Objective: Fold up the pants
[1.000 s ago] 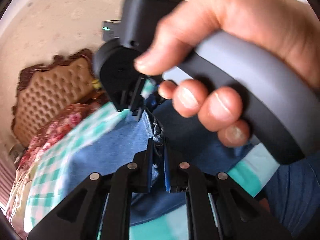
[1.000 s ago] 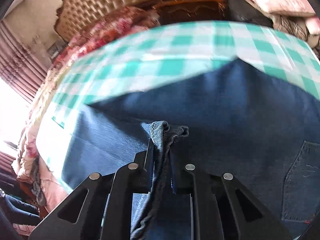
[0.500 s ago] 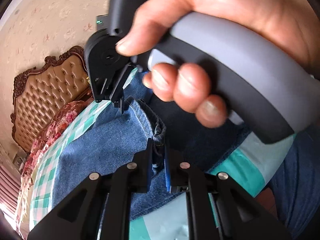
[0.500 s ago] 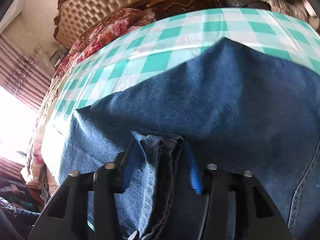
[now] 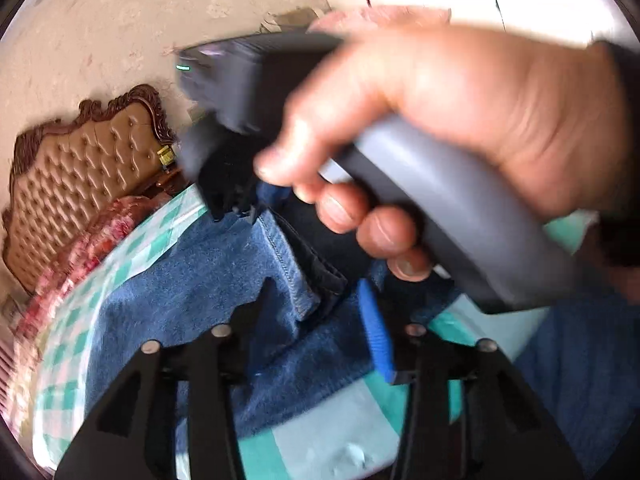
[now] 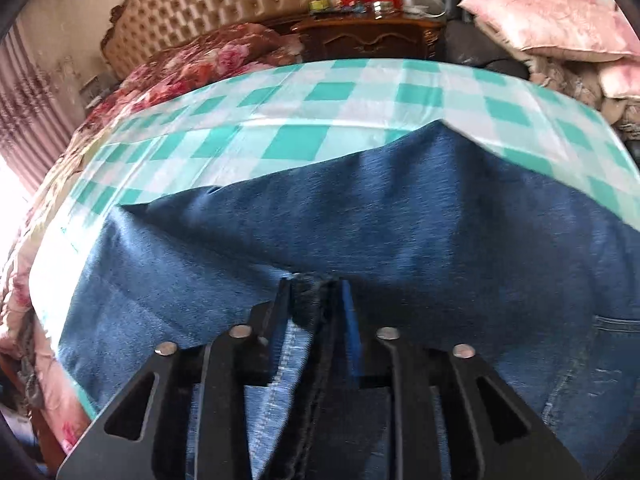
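I see a tufted headboard [image 6: 208,8] upper left, a dark nightstand [image 6: 368,40] top centre, pink pillows [image 6: 552,16] upper right, and the teal checked cloth [image 6: 280,120] mid-frame.

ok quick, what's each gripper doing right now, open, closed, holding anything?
Left gripper: open, jaws just spread off the blue denim pants' hem.
Right gripper: jaws just opening, denim edge between them; grip cannot be told.

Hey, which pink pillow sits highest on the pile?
The big pink pillow topping the stack; the smaller pillow peeks out beneath it at the right.
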The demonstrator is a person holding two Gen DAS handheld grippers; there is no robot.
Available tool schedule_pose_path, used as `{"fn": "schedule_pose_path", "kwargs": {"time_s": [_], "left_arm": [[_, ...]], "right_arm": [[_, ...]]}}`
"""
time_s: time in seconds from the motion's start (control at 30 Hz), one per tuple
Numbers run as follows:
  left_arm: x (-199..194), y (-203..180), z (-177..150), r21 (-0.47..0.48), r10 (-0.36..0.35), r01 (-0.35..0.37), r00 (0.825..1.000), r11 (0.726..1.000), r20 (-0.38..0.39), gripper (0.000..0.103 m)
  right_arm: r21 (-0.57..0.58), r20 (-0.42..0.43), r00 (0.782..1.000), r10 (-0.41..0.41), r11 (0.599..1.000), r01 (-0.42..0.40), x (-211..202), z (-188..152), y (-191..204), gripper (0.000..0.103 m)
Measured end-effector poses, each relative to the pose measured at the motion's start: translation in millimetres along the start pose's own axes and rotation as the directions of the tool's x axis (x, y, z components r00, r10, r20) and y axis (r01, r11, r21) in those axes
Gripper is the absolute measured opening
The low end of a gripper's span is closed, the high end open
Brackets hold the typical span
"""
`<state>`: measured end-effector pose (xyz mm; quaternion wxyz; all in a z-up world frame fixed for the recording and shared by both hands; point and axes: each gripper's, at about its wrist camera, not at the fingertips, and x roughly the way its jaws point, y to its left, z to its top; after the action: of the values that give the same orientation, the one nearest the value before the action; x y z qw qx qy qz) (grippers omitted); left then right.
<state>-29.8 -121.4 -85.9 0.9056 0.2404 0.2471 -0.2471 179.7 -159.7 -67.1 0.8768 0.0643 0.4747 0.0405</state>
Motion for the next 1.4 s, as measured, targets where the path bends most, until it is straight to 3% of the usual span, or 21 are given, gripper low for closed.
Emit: {"fn": "schedule_pose_path", "kwargs": {"time_s": [0.07, 0.13, 0.2, 0.27, 0.37, 0.43, 0.53, 0.63, 0.7, 0.83, 0.87, 0.9, 0.97, 1.03, 1.1, 1.17, 1.23, 1.3, 1.33, 1.37, 1.4], "left_arm": [[-21.7, 23.5, -3.4, -0.114, -0.003, 0.005, 1.000, 0.993, 0.020, 0.045], [-42.2, 57.6, -12.5, -0.247, 0.030, -0.021, 0.999, 0.969, 0.034, 0.043], [-58.5, 104.2, -33.0, -0.394, 0.142, -0.131, 0.990, 0.910, -0.001, 0.033], [-63.8, 146.0, -57.5, -0.485, 0.206, -0.211, 0.977, 0.849, -0.064, 0.026], [-61.2, 174.1, -86.4, -0.464, 0.267, -0.303, 0.953, 0.832, -0.144, 0.027], [-58.2, 181.4, -98.7, -0.444, 0.280, -0.328, 0.944, 0.834, -0.172, 0.028], [-50.8, 183.3, -104.6, -0.403, 0.287, -0.345, 0.937, 0.847, -0.199, 0.031], [-45.5, 172.4, -108.7, -0.363, 0.265, -0.322, 0.944, 0.875, -0.198, 0.044], [-31.9, 170.1, -115.7, -0.296, 0.305, -0.365, 0.924, 0.883, -0.229, 0.044], [-36.6, 188.8, -133.2, -0.310, 0.375, -0.457, 0.880, 0.834, -0.290, 0.051], [-40.2, 199.5, -141.7, -0.329, 0.387, -0.488, 0.862, 0.808, -0.328, 0.050], [-44.8, 209.0, -148.1, -0.365, 0.380, -0.497, 0.857, 0.787, -0.348, 0.050], [-60.1, 217.8, -146.3, -0.409, 0.371, -0.478, 0.874, 0.777, -0.314, 0.049], [-70.7, 212.3, -130.7, -0.395, 0.379, -0.443, 0.896, 0.805, -0.232, 0.049], [-68.5, 207.7, -113.2, -0.413, 0.318, -0.356, 0.935, 0.838, -0.160, 0.049], [-51.8, 208.9, -109.0, -0.425, 0.254, -0.312, 0.949, 0.850, -0.187, 0.049], [-34.9, 214.2, -115.7, -0.417, 0.262, -0.364, 0.923, 0.833, -0.283, 0.039], [-35.4, 230.2, -126.0, -0.444, 0.286, -0.432, 0.889, 0.785, -0.358, 0.039], [-38.0, 236.2, -126.7, -0.445, 0.313, -0.471, 0.869, 0.762, -0.384, 0.029], [-40.1, 239.4, -126.0, -0.446, 0.323, -0.484, 0.862, 0.753, -0.391, 0.024], [-45.1, 244.7, -121.7, -0.477, 0.309, -0.457, 0.881, 0.751, -0.358, 0.023]], "right_arm": [[0.010, 0.040, 0.998, -0.043, 0.999, 0.043, -12.5, -2.2, -5.3, 0.045], [0.022, 0.136, 0.975, -0.176, 0.984, 0.174, -37.1, -3.2, -6.7, 0.047], [0.010, 0.206, 0.956, -0.211, 0.977, 0.214, -59.1, -8.6, -1.0, 0.047], [-0.038, 0.228, 0.961, -0.160, 0.984, 0.173, -74.6, -21.7, 19.3, 0.047], [-0.171, 0.192, 0.974, -0.116, 0.974, 0.150, -66.0, -41.2, 55.1, 0.046], [-0.222, 0.148, 0.975, -0.163, 0.956, 0.194, -45.8, -54.1, 70.0, 0.039], [-0.214, 0.045, 0.975, -0.216, 0.952, 0.221, -19.4, -63.0, 66.1, 0.035], [-0.197, 0.046, 0.978, -0.204, 0.958, 0.209, -17.6, -64.6, 60.2, 0.036], [-0.206, 0.040, 0.975, -0.220, 0.953, 0.223, -17.1, -64.3, 61.5, 0.036], [-0.219, 0.053, 0.972, -0.231, 0.947, 0.237, -14.2, -66.1, 60.8, 0.037], [-0.219, 0.055, 0.972, -0.229, 0.947, 0.236, -14.3, -67.1, 60.8, 0.037], [-0.218, 0.056, 0.972, -0.229, 0.947, 0.235, -16.0, -69.5, 62.3, 0.037], [-0.224, 0.060, 0.970, -0.237, 0.943, 0.244, -14.8, -69.5, 63.2, 0.037], [-0.236, 0.069, 0.964, -0.258, 0.934, 0.267, -13.9, -69.8, 66.8, 0.037], [-0.233, 0.069, 0.961, -0.268, 0.932, 0.277, -13.6, -69.4, 67.7, 0.037], [-0.224, 0.061, 0.962, -0.267, 0.935, 0.274, -13.5, -68.4, 66.6, 0.037], [-0.221, 0.057, 0.964, -0.260, 0.938, 0.266, -13.4, -67.8, 65.3, 0.037], [-0.217, 0.055, 0.966, -0.251, 0.942, 0.257, -13.4, -67.5, 63.6, 0.038], [-0.213, 0.054, 0.967, -0.247, 0.944, 0.253, -13.4, -67.3, 62.9, 0.038], [-0.211, 0.053, 0.968, -0.247, 0.944, 0.253, -13.2, -67.1, 62.7, 0.038], [-0.210, 0.052, 0.967, -0.248, 0.944, 0.254, -13.0, -66.9, 62.9, 0.039]]}}
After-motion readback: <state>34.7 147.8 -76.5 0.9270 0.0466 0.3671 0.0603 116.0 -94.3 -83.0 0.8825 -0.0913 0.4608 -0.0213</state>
